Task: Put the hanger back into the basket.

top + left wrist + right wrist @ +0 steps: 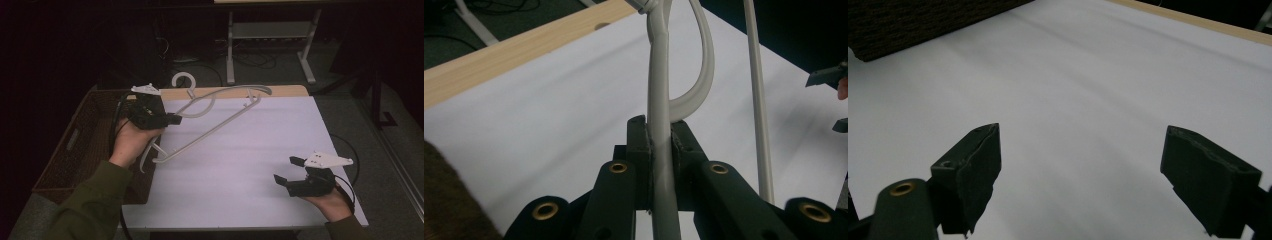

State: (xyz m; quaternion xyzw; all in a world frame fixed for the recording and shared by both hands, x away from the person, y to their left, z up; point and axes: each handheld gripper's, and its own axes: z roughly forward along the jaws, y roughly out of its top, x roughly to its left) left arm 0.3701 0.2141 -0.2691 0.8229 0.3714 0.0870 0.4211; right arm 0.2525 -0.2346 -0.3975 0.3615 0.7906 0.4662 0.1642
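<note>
Holding the white hanger (pixel 220 117) above the table (pixel 240 170), the left tongs (pixel 172 119) clamp its curved arm; keep that grip firm while the right tongs (pixel 286 171), spread apart and empty, approach.

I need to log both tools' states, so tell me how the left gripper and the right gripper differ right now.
The left gripper is shut on the white hanger; the right gripper is open with nothing in it. The left one is near the brown basket, lifting the hanger; the right one is at the table's near right. Both have black fingers and a grey top plate.
</note>
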